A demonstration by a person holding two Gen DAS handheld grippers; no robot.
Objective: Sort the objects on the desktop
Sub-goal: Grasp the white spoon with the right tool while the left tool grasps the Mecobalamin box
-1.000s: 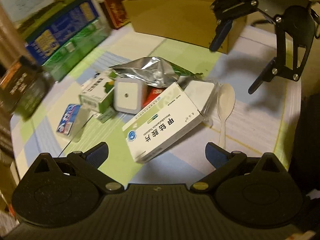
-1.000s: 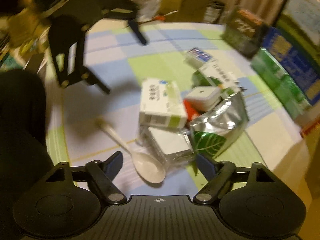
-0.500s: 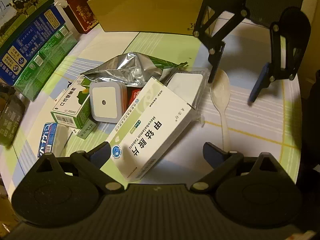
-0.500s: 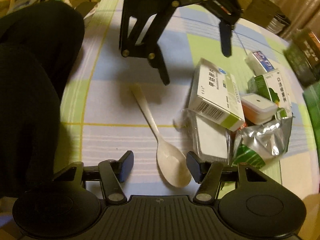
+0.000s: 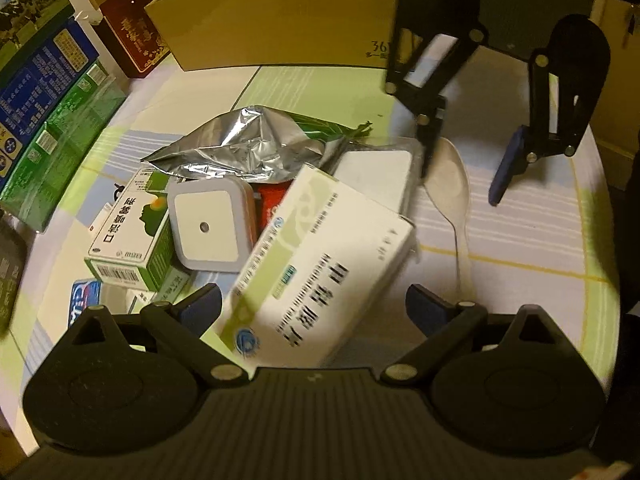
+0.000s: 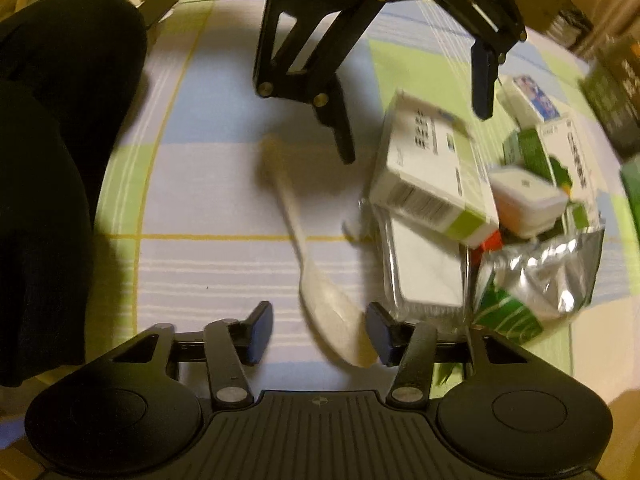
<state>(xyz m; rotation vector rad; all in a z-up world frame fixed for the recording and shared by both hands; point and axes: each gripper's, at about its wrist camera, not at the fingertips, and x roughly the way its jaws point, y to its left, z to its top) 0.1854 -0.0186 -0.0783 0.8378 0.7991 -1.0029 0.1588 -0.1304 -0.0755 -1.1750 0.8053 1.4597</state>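
Two black hand-held tools with blue finger pads work over a heap of small goods on a surface (image 5: 532,236) covered in a blue, green and white checked cloth. The left tool (image 5: 314,308), its fingers spread wide, straddles a white-and-green cardboard medicine box (image 5: 320,272) printed with large Chinese characters too blurred to read. The right tool (image 6: 318,330), also released, brackets the bowl of a white plastic spoon (image 6: 320,288) lying flat on the cloth, handle pointing away. Beside the spoon sits a clear-wrapped white pack (image 6: 426,276), against a crumpled silver foil pouch (image 5: 240,148) with green leaf print. A white square night-light (image 5: 206,226) leans on a green-and-white box (image 5: 128,236) marked in Chinese. A tan cardboard carton (image 5: 280,20) stamped "36" stands behind.
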